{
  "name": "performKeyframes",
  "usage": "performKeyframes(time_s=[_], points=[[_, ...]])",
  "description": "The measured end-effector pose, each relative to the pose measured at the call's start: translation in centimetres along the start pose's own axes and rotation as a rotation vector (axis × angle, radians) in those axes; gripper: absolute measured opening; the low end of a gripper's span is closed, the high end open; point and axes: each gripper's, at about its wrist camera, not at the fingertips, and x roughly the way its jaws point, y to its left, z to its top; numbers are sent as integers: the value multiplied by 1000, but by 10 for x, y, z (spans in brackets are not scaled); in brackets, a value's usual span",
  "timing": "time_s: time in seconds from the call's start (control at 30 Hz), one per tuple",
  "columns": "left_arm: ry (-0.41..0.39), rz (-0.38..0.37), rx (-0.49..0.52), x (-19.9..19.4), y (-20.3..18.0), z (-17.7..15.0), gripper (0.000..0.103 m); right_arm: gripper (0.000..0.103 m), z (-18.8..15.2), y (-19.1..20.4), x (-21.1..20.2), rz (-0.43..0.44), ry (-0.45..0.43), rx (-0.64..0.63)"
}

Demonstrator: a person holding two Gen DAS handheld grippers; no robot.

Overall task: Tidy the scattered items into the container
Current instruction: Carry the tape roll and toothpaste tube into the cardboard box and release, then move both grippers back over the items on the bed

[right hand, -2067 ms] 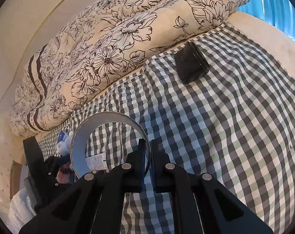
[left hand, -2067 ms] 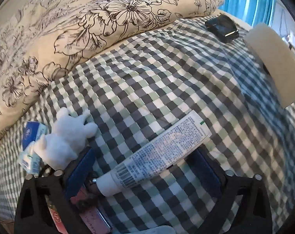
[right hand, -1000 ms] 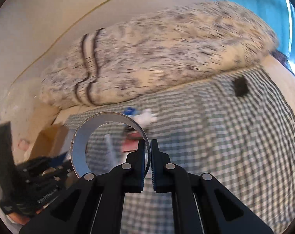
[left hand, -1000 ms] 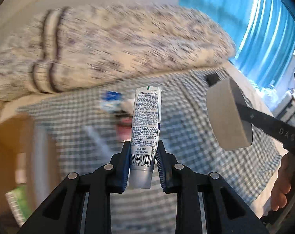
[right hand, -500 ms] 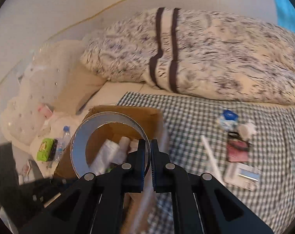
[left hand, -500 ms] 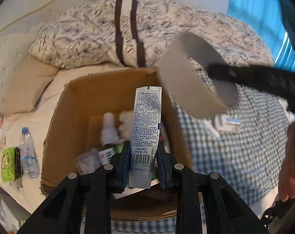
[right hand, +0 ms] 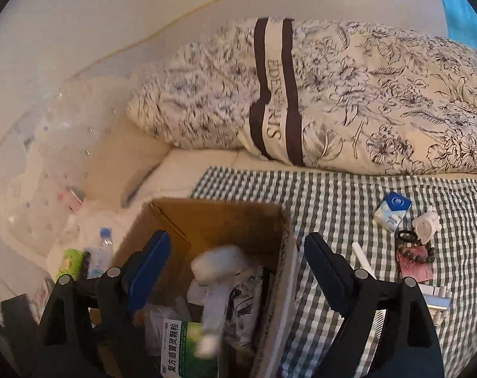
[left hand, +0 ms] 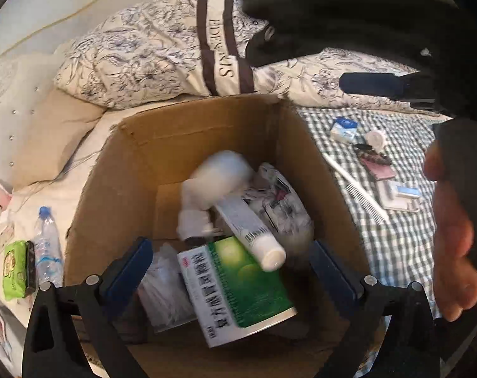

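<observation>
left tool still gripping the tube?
No. The left tool is open and the tube lies in the cardboard box.

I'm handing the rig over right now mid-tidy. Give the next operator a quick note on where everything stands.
Left gripper: open, empty, over the cardboard box.
Right gripper: open, empty, over the same box.
Done: the tube and the tape roll are in the box, on a green medicine box.
Left on the checked blanket: blue-white packet, white figurine, comb, pink card, small bits beside them.
</observation>
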Motion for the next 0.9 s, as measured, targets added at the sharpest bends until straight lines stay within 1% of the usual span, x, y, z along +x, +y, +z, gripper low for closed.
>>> performKeyframes(time_s=[0.17,0.3,0.37,0.5,0.6,0.63,0.7,0.77,0.83,0.9], points=[[-7,-9,-2,-1,-21,10,102,87,8,-36,-32,-35,-35,20],[-40,-20,15,-24,-48,20,102,87,9,-77,-77,-72,-76,53],[-60,-29,19,-37,-53,26,102,87,7,-100,-102,-101,-92,67],[-94,-62,34,-65,-100,31,102,87,-8,-148,-154,-177,-125,83],[-115,-84,46,-78,-133,26,103,87,-26,-191,-190,-269,-149,103],[-118,-91,47,-79,-148,23,103,87,-31,-205,-199,-290,-148,116],[-110,-103,46,-76,-173,18,103,87,-44,-241,-215,-341,-120,162],[-96,-123,42,-70,-194,14,103,87,-55,-274,-228,-370,-92,204],[-88,-148,41,-62,-217,9,103,87,-64,-302,-241,-405,-86,234],[-84,-130,49,-54,-237,8,103,87,-73,-329,-254,-449,-91,263]])
